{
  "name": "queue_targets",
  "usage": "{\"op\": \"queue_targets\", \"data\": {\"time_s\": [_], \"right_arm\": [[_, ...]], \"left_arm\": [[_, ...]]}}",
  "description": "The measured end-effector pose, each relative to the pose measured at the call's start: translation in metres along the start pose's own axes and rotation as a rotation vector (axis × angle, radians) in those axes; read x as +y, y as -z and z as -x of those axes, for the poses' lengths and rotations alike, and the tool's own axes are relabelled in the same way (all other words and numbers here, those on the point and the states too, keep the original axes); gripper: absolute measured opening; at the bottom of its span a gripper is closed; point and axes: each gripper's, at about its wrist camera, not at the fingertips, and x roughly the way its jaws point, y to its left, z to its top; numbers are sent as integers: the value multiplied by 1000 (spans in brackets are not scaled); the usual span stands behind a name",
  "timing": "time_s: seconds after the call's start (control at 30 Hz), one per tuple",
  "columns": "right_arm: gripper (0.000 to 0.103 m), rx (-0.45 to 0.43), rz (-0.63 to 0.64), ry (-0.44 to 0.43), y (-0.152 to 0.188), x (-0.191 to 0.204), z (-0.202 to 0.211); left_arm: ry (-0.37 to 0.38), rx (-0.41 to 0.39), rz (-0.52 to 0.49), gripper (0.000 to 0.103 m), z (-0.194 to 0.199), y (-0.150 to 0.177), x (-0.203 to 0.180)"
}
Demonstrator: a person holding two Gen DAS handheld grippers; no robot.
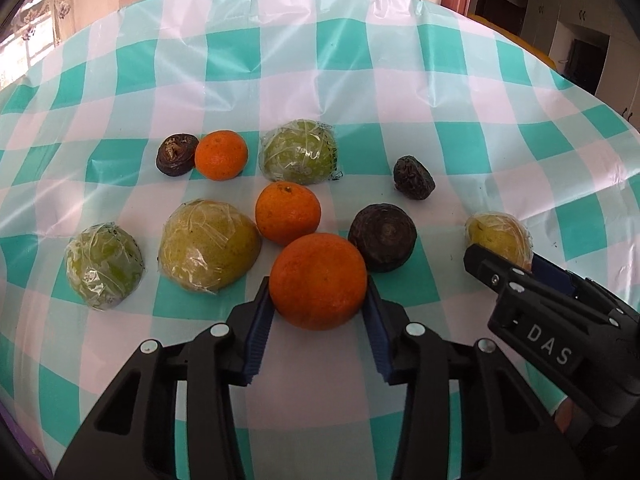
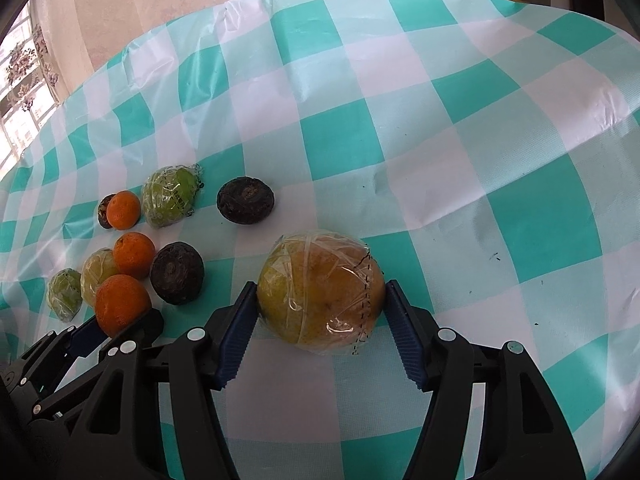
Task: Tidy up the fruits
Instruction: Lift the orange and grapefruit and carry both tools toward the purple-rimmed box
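My left gripper (image 1: 318, 304) is shut on an orange (image 1: 318, 280) low over the checked tablecloth (image 1: 360, 80). Two more oranges (image 1: 288, 213) (image 1: 221, 155) lie beyond it. Three plastic-wrapped green pears (image 1: 208, 246) (image 1: 103, 266) (image 1: 298, 151) and three dark brown fruits (image 1: 383, 237) (image 1: 414, 177) (image 1: 176, 154) lie around them. My right gripper (image 2: 320, 312) is shut on a wrapped yellow-brown pear (image 2: 320, 292); that pear (image 1: 498, 240) and the right gripper show at the right of the left wrist view. The left gripper and its orange (image 2: 122, 304) show at the lower left of the right wrist view.
The tablecloth (image 2: 440, 120) stretches bare to the right and far side in the right wrist view. A pink wall and window (image 1: 36, 40) stand behind the table at left; dark cabinets (image 1: 580, 40) at far right.
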Motion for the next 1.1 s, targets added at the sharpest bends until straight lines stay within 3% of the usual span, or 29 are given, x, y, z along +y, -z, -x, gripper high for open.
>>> {"op": "queue_targets", "data": {"time_s": [0.17,0.47,0.6,0.8,1.1], "right_arm": [[62,-23,-33,-28,4,-7,6],[62,-14,-105,-210,23,-20,23],[62,7,-60,-245,42,-7,37],[62,-35,-10,-284,75,14,68],[62,7,87,-347,117,41,95]], "left_arm": [[69,-25,130,42,8,7,29],[133,-30,180,42,32,36,44],[175,-29,207,42,49,57,55],[184,-41,233,43,79,91,68],[192,-93,253,43,126,139,91]]}}
